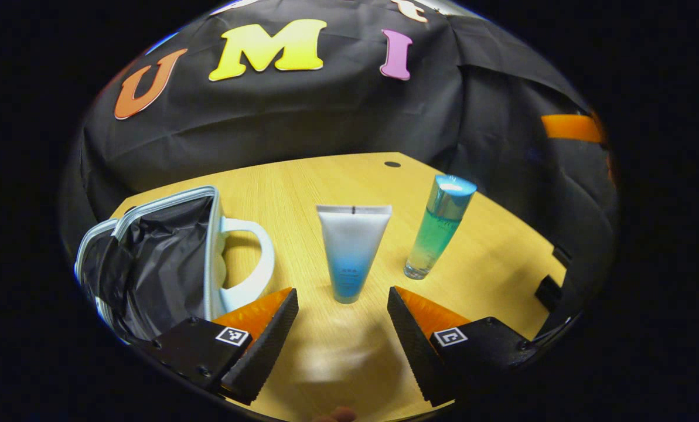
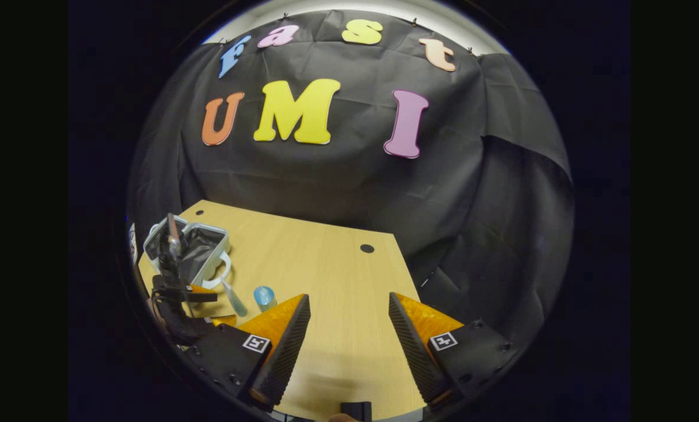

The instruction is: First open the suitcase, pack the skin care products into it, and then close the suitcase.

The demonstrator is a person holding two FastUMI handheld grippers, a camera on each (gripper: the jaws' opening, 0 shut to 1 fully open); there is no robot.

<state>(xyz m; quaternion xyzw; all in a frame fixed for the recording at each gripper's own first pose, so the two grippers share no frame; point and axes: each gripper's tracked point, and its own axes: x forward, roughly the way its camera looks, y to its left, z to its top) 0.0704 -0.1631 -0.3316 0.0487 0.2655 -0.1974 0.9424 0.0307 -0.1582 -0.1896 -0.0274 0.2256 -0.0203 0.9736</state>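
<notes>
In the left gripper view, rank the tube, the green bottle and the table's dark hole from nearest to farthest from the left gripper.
1. Tube: standing just ahead of the open left gripper, in line with the gap between its fingers.
2. Green bottle: upright, ahead and to the right, a little past the tube.
3. Dark hole: near the table's far edge, by the booth's wall.

Each gripper was built with a dark angular body, studded with small screws. A square black-and-white marker was fixed to every finger mount. On the left gripper (image 1: 342, 328) and the right gripper (image 2: 349, 340), ribbed inner finger faces were seen.
</notes>
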